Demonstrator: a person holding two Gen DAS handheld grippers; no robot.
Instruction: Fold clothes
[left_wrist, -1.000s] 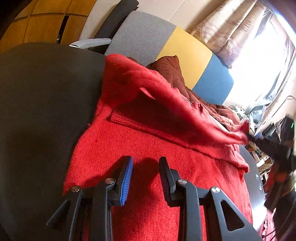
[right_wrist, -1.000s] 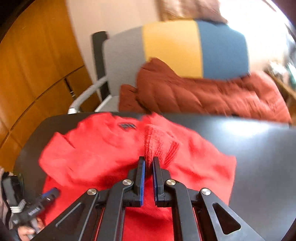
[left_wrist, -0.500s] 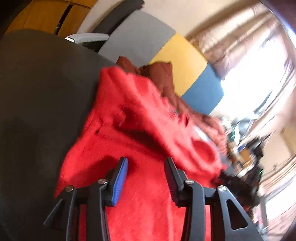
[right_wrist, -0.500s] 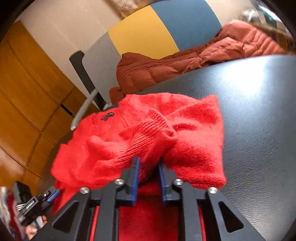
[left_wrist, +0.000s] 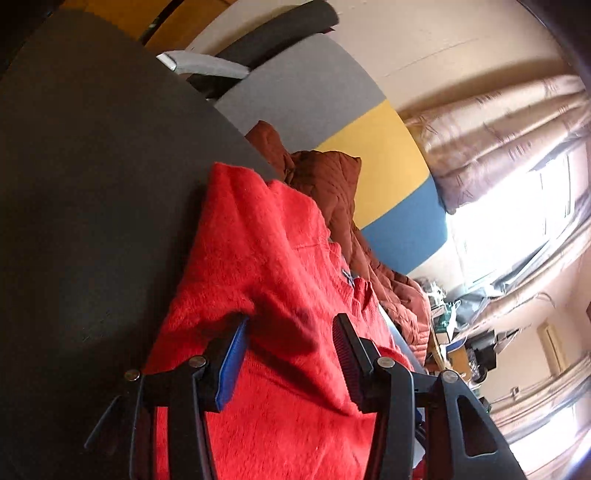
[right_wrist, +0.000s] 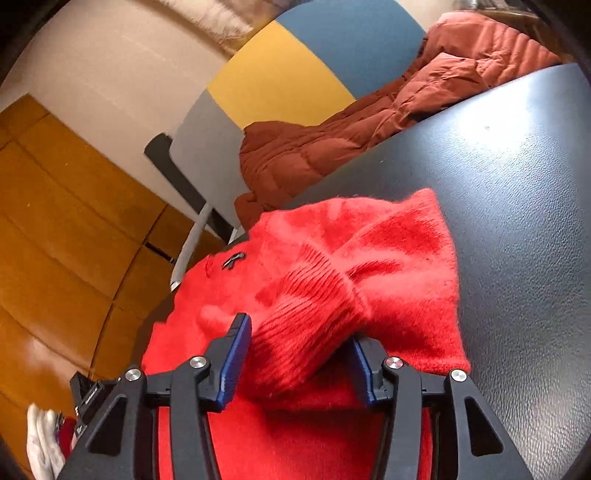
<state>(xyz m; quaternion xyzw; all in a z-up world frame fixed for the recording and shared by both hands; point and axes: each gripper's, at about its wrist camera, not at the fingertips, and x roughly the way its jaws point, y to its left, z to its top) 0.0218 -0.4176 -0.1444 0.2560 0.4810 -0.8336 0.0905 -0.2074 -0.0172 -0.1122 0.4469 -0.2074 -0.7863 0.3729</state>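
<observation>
Red sweater (right_wrist: 388, 258) lies bunched on dark tabletop (right_wrist: 517, 177), near the edge by the chair. Small dark label (right_wrist: 233, 259) shows near its collar.

R claw (right_wrist: 299, 354): jaws apart, have just been opening. Ribbed cuff (right_wrist: 310, 306) of a sleeve sits between them, folded over the sweater body; pads not pressing on it, gap visible on the left pad's side. Right pad partly hidden behind the knit, contact there unclear.

L claw (left_wrist: 291, 354): jaws apart, widened within the last second, steady since. Low over sweater (left_wrist: 266, 258), a fold of knit lies between the pads; left pad tip is right at a raised fold, no pinch seen.

Bkgd: chair w/ grey-yellow-blue back (right_wrist: 295, 74), rust-brown quilted jacket (right_wrist: 332, 144) heaped on seat, touching tabletop edge. Wood panelling (right_wrist: 55, 221) at left in R view. Curtains (left_wrist: 498, 129) + bright window in L view.
</observation>
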